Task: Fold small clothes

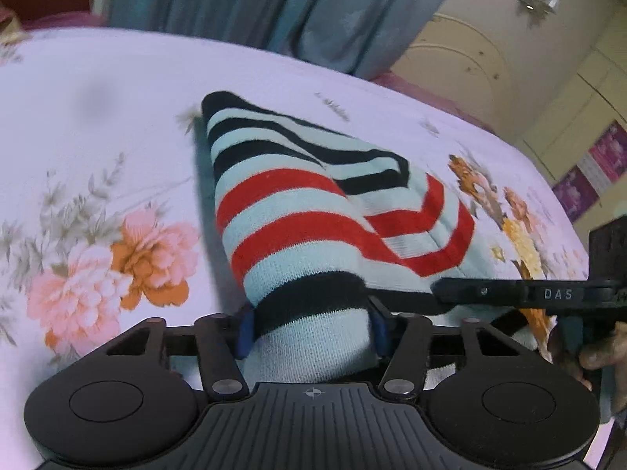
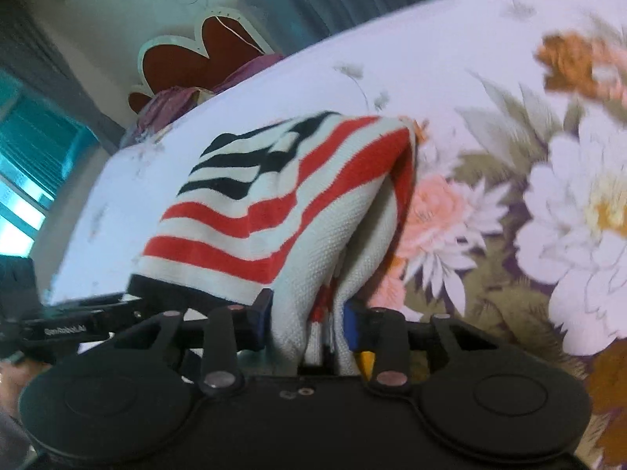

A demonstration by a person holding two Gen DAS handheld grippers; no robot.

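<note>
One striped knit garment (image 1: 298, 211), pale with red and black bands, pinched by left gripper (image 1: 311, 327) and right gripper (image 2: 309, 323), over floral bedsheet (image 1: 98, 149)

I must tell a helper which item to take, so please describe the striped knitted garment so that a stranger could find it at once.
Start from the wide bed covered with a pale floral bedsheet. Near its middle lies one small knitted garment of pale mint fabric, with the left gripper and right gripper each closed on its near edge. Its black stripes at the far end and red stripes nearer set it apart from the printed flowers around it.
</note>
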